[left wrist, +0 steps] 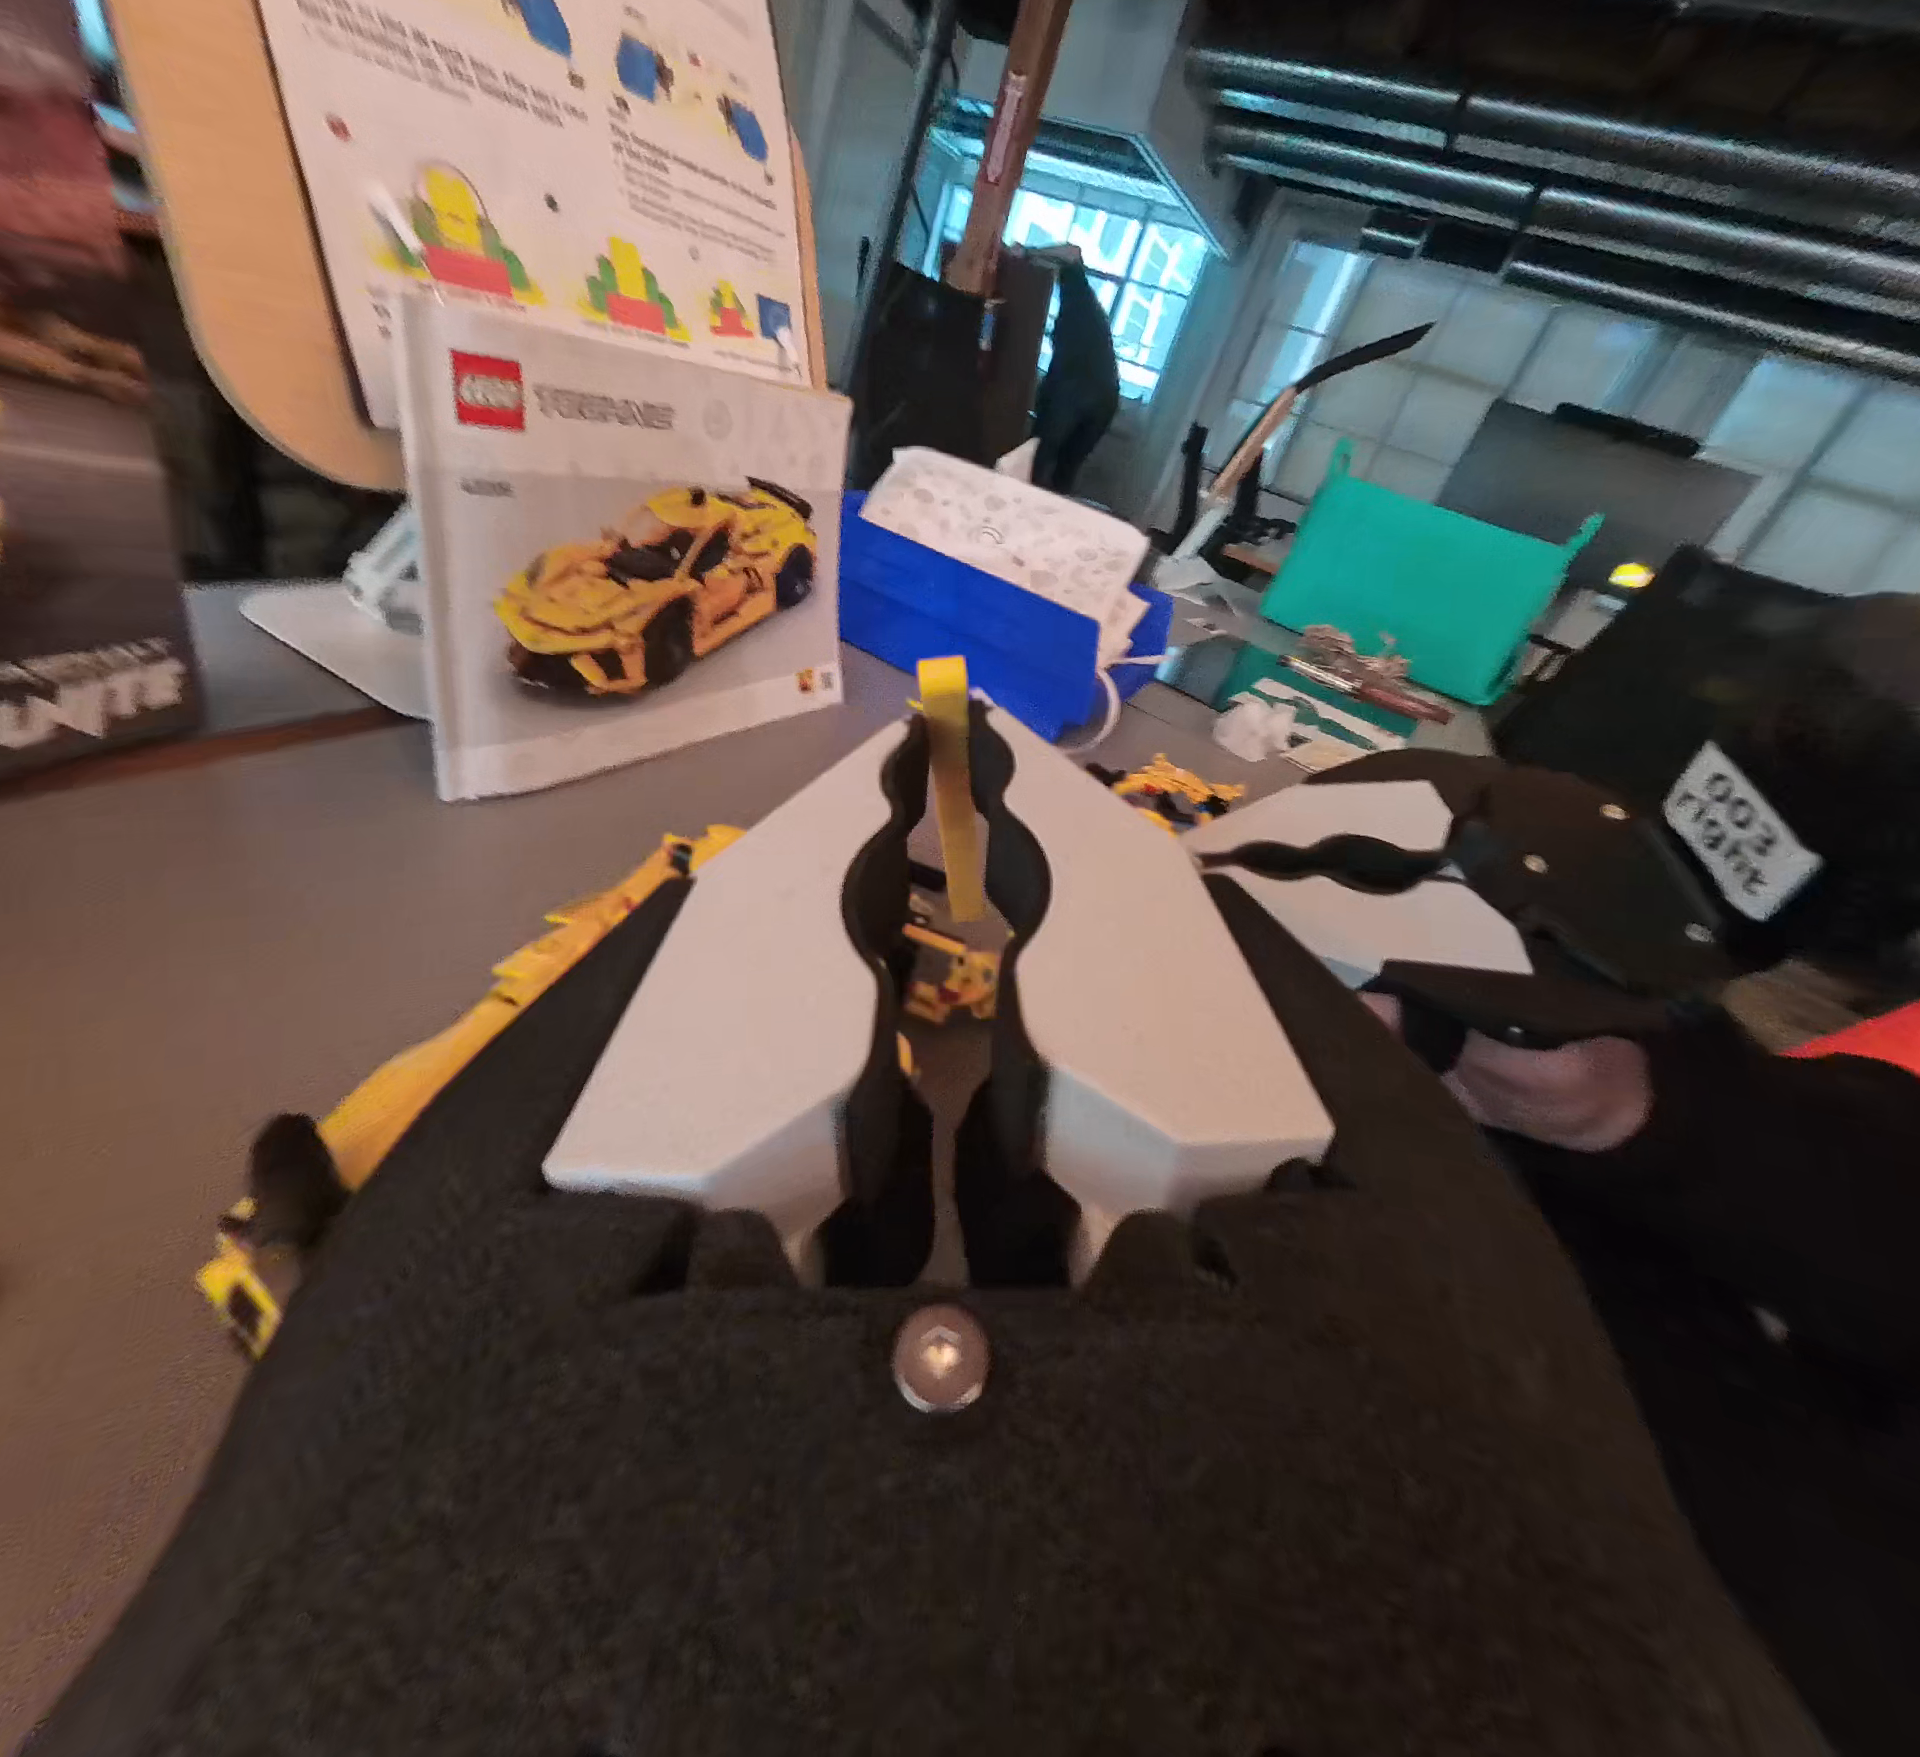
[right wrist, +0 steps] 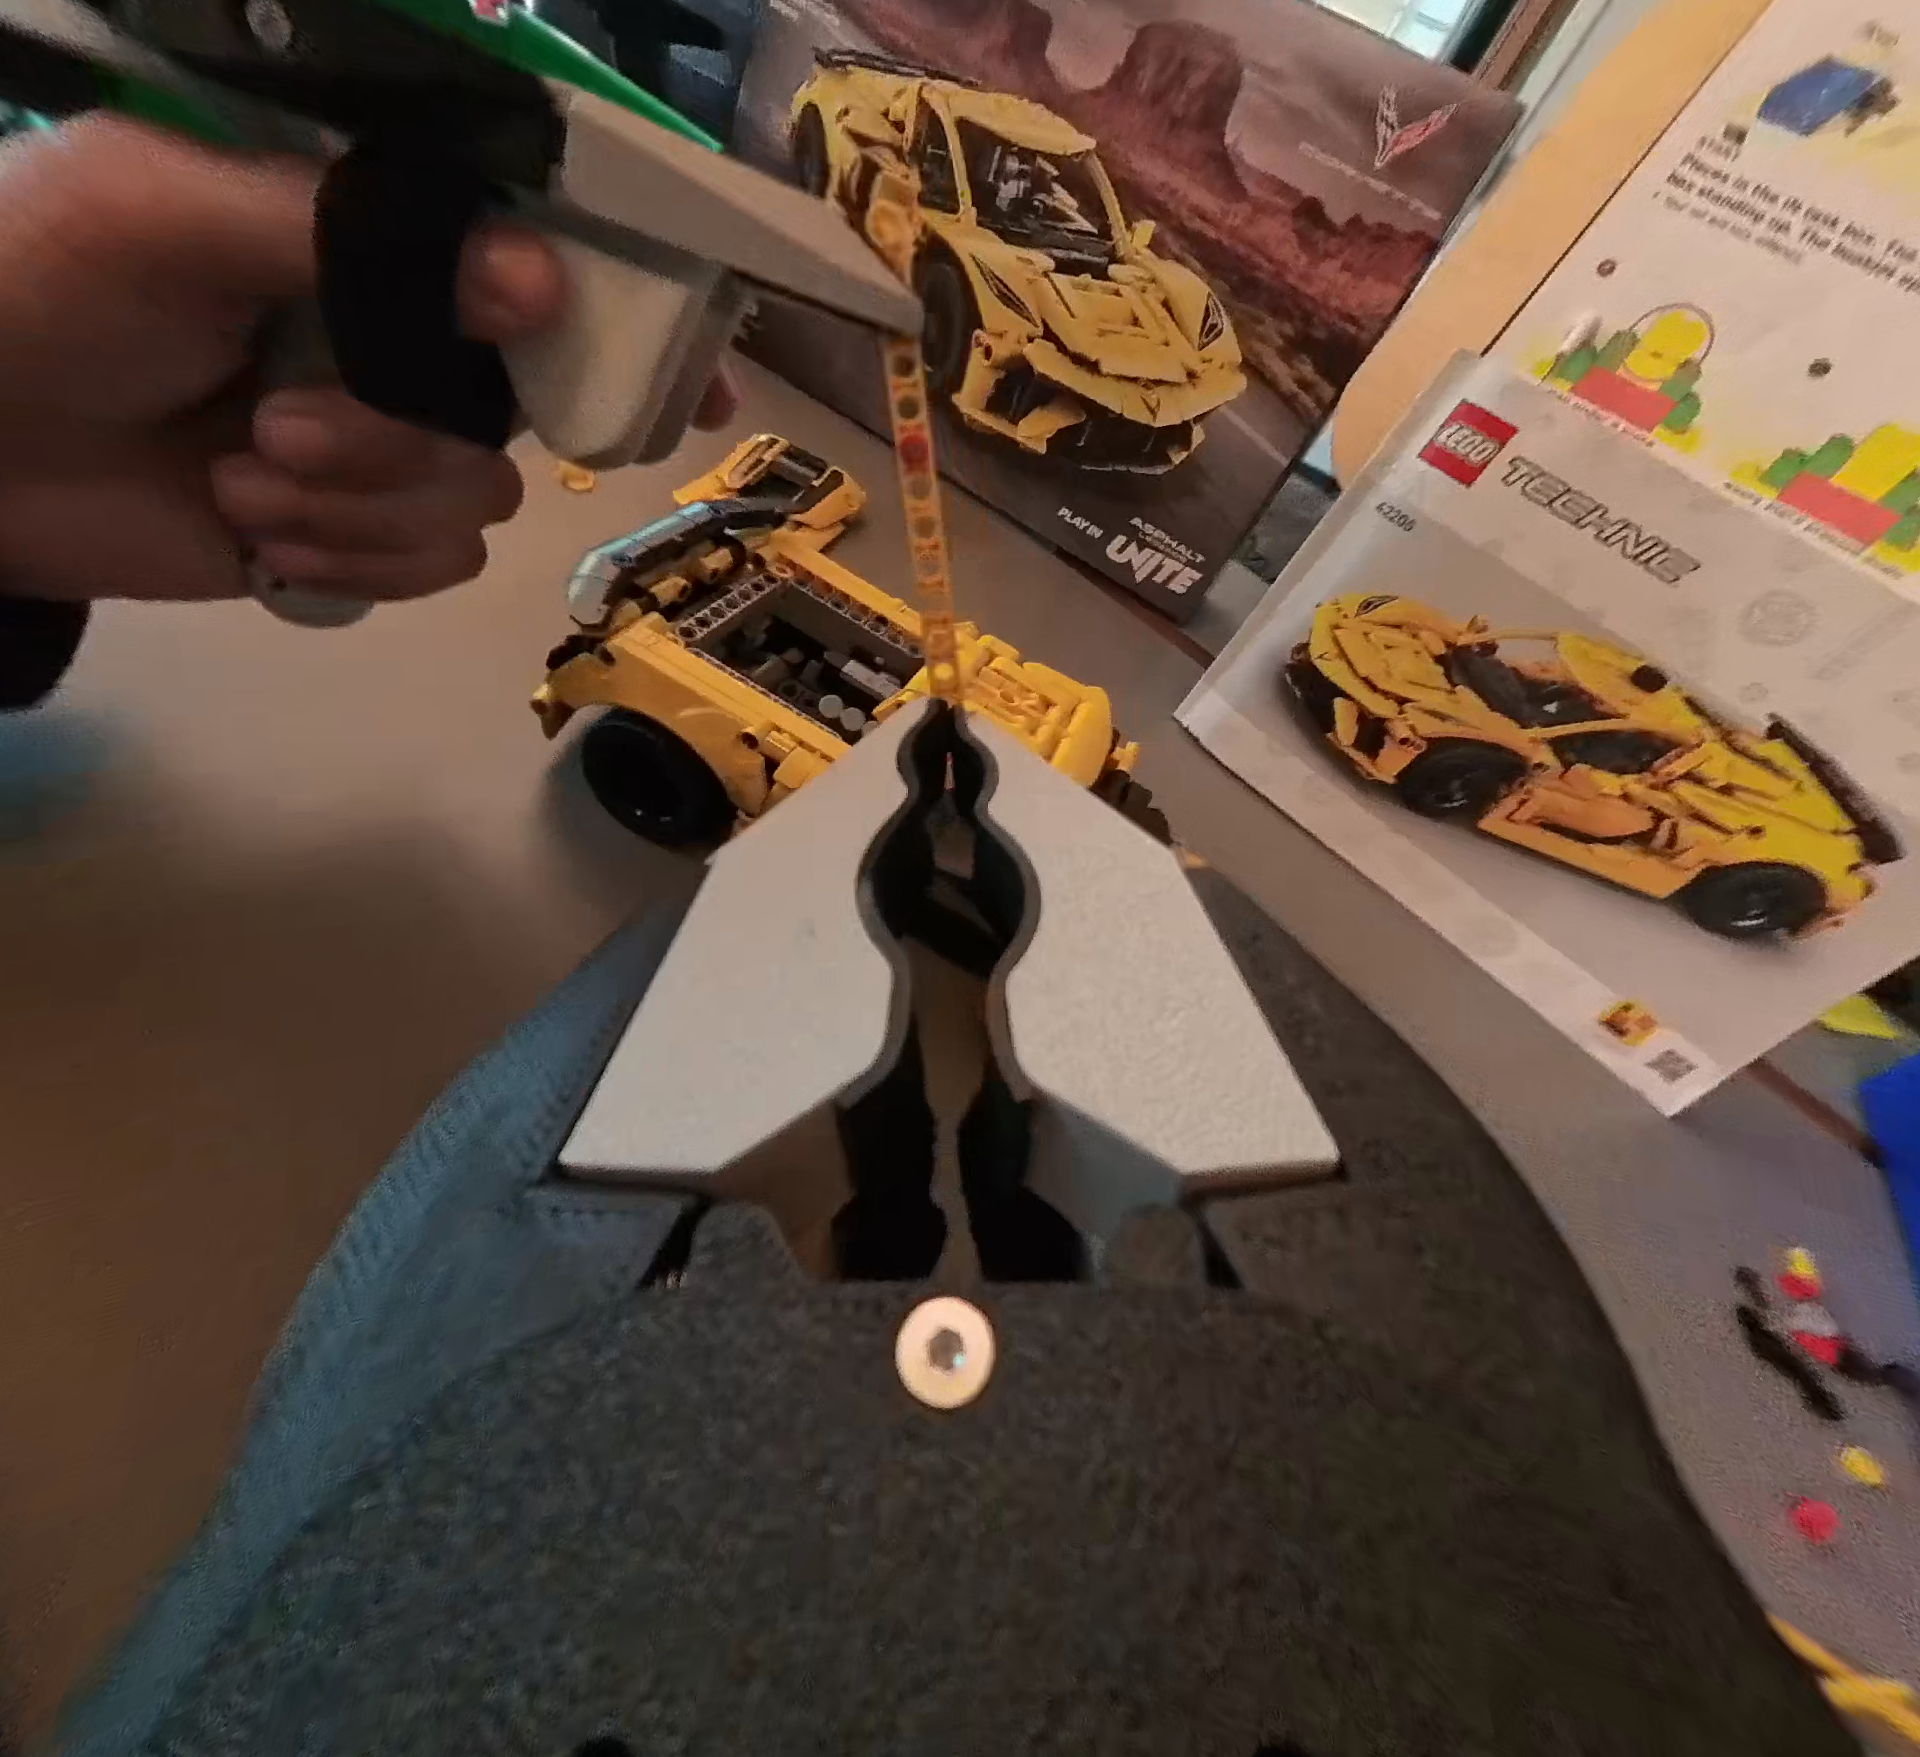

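My left gripper [left wrist: 948, 731] is shut on a long yellow beam with holes [left wrist: 956, 824], which stands upright between its pads. In the right wrist view the left gripper [right wrist: 904, 320] comes in from the upper left and the beam [right wrist: 920, 502] hangs down from its tips. My right gripper [right wrist: 940, 715] is shut, with its tips right at the beam's lower end. I cannot tell whether they touch it. The right gripper [left wrist: 1210, 860] also shows at the right of the left wrist view. A partly built yellow toy car [right wrist: 748, 668] sits on the grey table [right wrist: 260, 824] just beyond.
An instruction booklet [right wrist: 1558, 720] leans at the right and the set's box [right wrist: 1122, 180] stands behind the car. A blue bin [left wrist: 966, 606] and a green bin [left wrist: 1423, 585] stand farther back. Small loose parts [right wrist: 1808, 1333] lie at the right. A hand [right wrist: 208, 357] holds the left gripper. There is about 8 centimetres between the tips of the two grippers.
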### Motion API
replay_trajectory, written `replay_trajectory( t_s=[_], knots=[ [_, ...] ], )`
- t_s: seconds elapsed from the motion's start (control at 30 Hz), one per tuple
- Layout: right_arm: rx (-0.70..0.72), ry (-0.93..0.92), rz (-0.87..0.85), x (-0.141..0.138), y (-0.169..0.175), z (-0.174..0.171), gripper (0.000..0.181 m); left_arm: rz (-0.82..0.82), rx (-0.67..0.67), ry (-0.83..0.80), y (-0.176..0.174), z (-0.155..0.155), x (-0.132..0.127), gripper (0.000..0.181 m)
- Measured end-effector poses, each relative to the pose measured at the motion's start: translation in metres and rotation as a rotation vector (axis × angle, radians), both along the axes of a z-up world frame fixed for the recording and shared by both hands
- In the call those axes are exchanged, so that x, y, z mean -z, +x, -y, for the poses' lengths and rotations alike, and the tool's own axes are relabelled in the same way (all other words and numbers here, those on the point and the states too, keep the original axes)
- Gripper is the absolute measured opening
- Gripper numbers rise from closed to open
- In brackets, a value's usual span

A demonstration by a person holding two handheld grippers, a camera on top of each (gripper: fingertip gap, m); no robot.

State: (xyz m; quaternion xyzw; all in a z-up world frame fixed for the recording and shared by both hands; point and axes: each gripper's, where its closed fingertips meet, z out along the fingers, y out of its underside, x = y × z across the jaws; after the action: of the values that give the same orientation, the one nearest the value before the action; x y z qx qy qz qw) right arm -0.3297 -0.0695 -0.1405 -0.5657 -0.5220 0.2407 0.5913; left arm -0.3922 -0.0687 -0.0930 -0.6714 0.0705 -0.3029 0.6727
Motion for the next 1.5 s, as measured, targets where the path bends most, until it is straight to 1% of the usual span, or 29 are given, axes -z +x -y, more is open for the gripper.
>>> replay_trajectory(
  t_s=[0.1, 0.23, 0.4, 0.57, 0.7, 1.03, 1.1, 1.17, 1.2, 1.3, 1.4, 1.5],
  knots=[
    [-0.028, -0.092, -0.044, 0.0, -0.001, 0.0, 0.0, 0.022, 0.017, -0.011, 0.001, -0.001, 0.001, 0.007],
    [-0.029, -0.125, -0.063, 0.001, 0.002, -0.005, 0.0, 0.029, 0.055, -0.015, 0.01, 0.0, 0.004, 0.007],
    [-0.028, -0.115, -0.063, 0.001, 0.001, -0.004, 0.0, 0.032, 0.074, -0.002, 0.013, 0.002, 0.002, 0.007],
    [-0.045, -0.093, -0.011, 0.01, -0.003, -0.001, 0.0, 0.012, 0.084, 0.009, 0.017, 0.004, 0.0, 0.007],
    [-0.035, -0.046, -0.005, 0.009, -0.004, -0.001, 0.0, -0.012, 0.085, 0.01, 0.021, 0.005, 0.001, 0.007],
    [-0.039, -0.052, -0.006, 0.007, -0.003, 0.001, 0.0, -0.016, 0.093, -0.01, 0.022, 0.004, 0.005, 0.007],
    [-0.046, -0.057, -0.008, 0.006, -0.004, 0.003, 0.007, -0.001, 0.105, -0.031, 0.023, 0.003, 0.008, 0.007],
    [-0.045, -0.039, -0.011, 0.002, -0.005, 0.005, 0.02, 0.013, 0.124, -0.054, 0.026, 0.003, 0.011, 0.007],
    [-0.04, -0.009, -0.022, -0.002, -0.004, 0.006, 0.021, 0.01, 0.131, -0.069, 0.028, 0.002, 0.014, 0.007],
    [-0.033, 0.085, -0.046, -0.012, -0.003, 0.011, 0.017, -0.009, 0.176, -0.085, 0.042, 0.004, 0.018, 0.007],
    [-0.019, 0.092, -0.01, -0.006, -0.004, 0.01, 0.012, -0.018, 0.203, -0.096, 0.053, 0.005, 0.023, 0.007],
    [-0.006, 0.09, -0.007, -0.006, -0.003, 0.007, 0.006, -0.021, 0.21, -0.096, 0.057, 0.006, 0.024, 0.007]
  ],
)
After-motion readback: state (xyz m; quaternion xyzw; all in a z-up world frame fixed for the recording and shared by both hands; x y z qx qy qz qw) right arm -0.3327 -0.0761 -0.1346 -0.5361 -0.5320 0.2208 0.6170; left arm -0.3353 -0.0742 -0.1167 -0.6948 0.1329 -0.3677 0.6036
